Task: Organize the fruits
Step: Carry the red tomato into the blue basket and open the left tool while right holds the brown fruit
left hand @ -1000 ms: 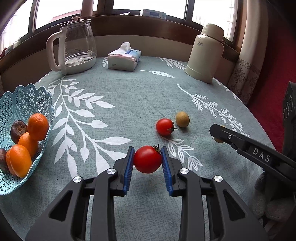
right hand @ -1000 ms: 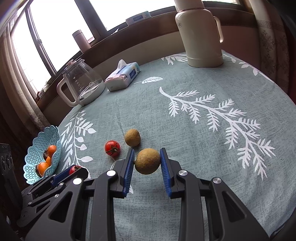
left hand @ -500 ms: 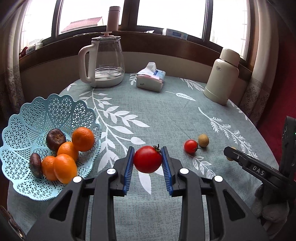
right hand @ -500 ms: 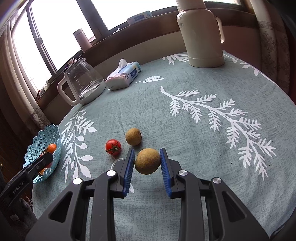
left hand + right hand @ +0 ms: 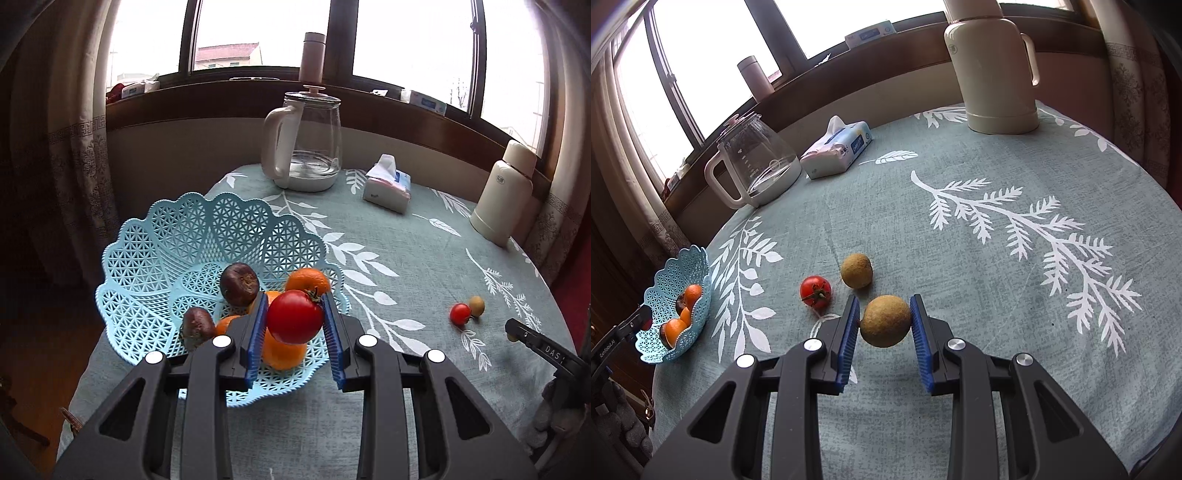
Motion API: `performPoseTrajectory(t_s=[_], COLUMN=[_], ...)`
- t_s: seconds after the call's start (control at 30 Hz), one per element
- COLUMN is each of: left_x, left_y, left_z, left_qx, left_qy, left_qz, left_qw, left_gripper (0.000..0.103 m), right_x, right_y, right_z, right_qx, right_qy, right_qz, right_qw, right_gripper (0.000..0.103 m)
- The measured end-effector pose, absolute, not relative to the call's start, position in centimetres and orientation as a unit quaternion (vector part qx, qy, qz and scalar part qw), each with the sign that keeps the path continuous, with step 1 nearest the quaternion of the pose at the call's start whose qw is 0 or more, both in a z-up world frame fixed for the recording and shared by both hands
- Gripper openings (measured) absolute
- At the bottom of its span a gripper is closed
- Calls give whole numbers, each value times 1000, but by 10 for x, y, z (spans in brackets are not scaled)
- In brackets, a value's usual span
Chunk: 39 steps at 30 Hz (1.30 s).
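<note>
Left gripper [image 5: 295,325] closed on a large red tomato [image 5: 294,316], blue pads pressed against both its sides. Held above the near part of a light blue lattice basket [image 5: 155,258], directly over the oranges [image 5: 284,352] lying inside. In the same basket, two dark brown fruits [image 5: 239,283] beside the oranges, one near the middle and one lower at the left. Basket placed at the left edge of the surface [image 5: 406,266], covered by a grey-green cloth with white leaf print.

Right gripper [image 5: 885,325] closed on a round brownish-green fruit [image 5: 885,321], both pads touching it. Cannot tell if this fruit rests on the cloth or is lifted a little.

Still on the surface, just beyond the right gripper: a small red tomato [image 5: 815,291] and a smaller brownish-green fruit [image 5: 856,270], close beside each other but well apart from the basket.

Further back near the window: a glass kettle [image 5: 308,142] with white handle, a tissue pack [image 5: 388,188] and a cream thermos [image 5: 504,195], all upright on the cloth.
</note>
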<state>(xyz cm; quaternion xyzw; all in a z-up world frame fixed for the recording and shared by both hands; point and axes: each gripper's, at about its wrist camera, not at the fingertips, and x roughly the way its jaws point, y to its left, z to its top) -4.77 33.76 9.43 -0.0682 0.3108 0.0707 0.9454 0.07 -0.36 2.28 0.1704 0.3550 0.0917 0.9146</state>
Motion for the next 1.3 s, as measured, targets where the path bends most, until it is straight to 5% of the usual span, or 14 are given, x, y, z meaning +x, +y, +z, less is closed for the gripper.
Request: performPoseTrajectory(t_s=[0.6,0.7,0.77,1.3], left_x=[-59,-58,-61,-86], left_y=[375,378,380,408], left_z=[80,80,82,99], left_qx=[-79,-83,-85,-90], left_qy=[325,325,317,292], left_qz=[113,120,128,158], left_qw=[936,934,936,939], left_gripper=[30,42,61,61], right_x=[3,3,3,0], right_y=[-3,-4,-3,1], right_z=[20,20,20,26], right_qx=[166,166,167,158], right_qy=[358,358,357,351], right_qz=[87,87,87,91], right_qw=[915,915,915,919], right_gripper=[29,29,29,29])
